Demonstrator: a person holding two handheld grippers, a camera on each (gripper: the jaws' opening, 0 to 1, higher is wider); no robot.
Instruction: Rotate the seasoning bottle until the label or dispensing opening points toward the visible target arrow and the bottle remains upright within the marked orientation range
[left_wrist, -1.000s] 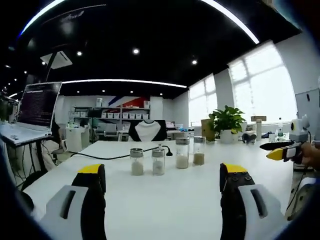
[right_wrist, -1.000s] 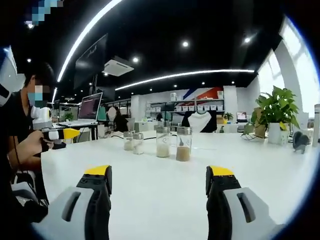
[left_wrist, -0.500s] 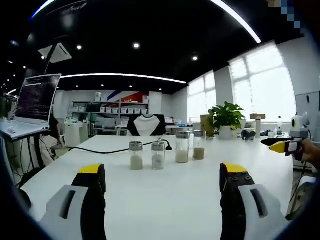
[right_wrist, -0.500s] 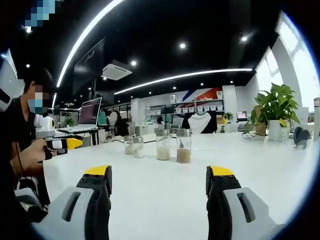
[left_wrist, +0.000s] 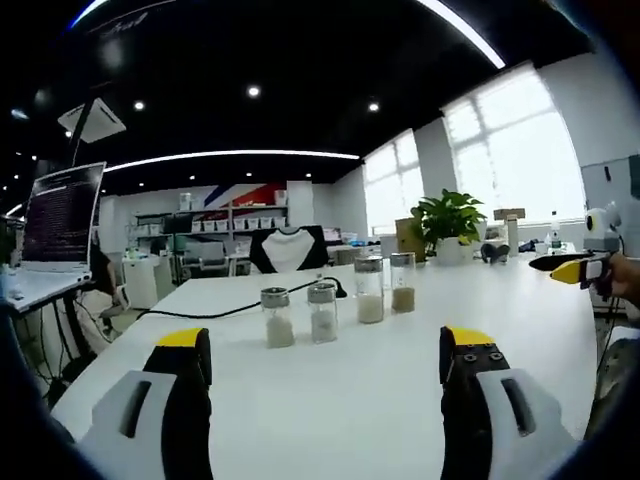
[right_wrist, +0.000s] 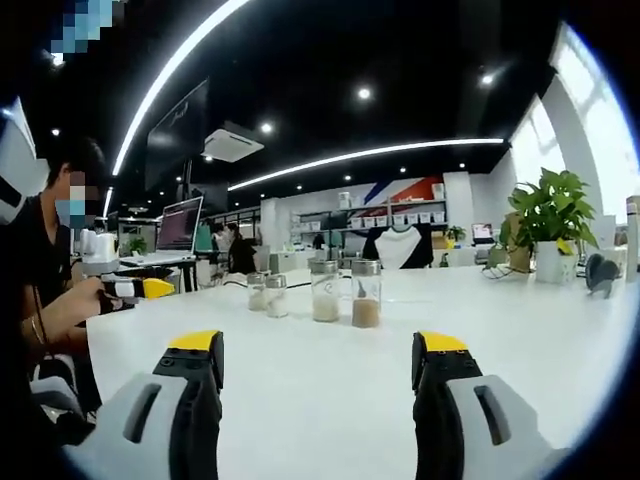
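Observation:
Four glass seasoning bottles with metal caps stand upright in a row on the white table. In the left gripper view two short bottles hold pale powder, and two taller bottles stand behind to the right. My left gripper is open, well short of them. The right gripper view has the short bottles on the left and the taller bottles in the centre. My right gripper is open with nothing between its jaws.
A black cable runs behind the short bottles. A potted plant stands far right, a laptop far left. The right gripper's yellow tip shows at right. A person holds the left gripper.
The left gripper view has shifted, so the bottles now sit slightly lower and larger. In the right gripper view the left gripper has edged rightward. The bottles have not moved.

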